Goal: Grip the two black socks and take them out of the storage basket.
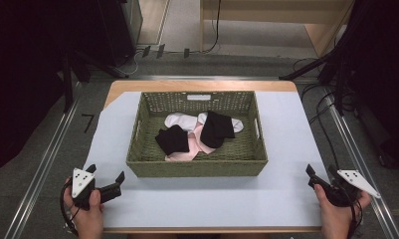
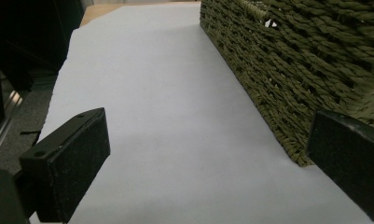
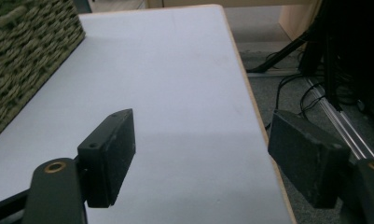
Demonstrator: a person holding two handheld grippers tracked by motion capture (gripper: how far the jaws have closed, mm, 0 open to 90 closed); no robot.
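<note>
Two grippers rest at the near corners of the table point(image 1: 286, 199), both well apart from the basket point(image 1: 197, 168) that stands in the middle of it. The left gripper point(image 1: 106, 180) sits off the basket's near left corner, its jaws spread wide with nothing between them; in the left gripper view the woven wall rises just beyond the right jaw. The right gripper point(image 1: 320, 178) lies off the basket's near right corner, by the table's edge, jaws also wide apart and empty. Inside the basket lie the socks: a black sock point(image 1: 172, 139) toward the left, another black sock point(image 1: 217, 129) toward the right, a white sock point(image 1: 179, 119) behind them and a pink sock point(image 1: 194, 147) underneath.
</note>
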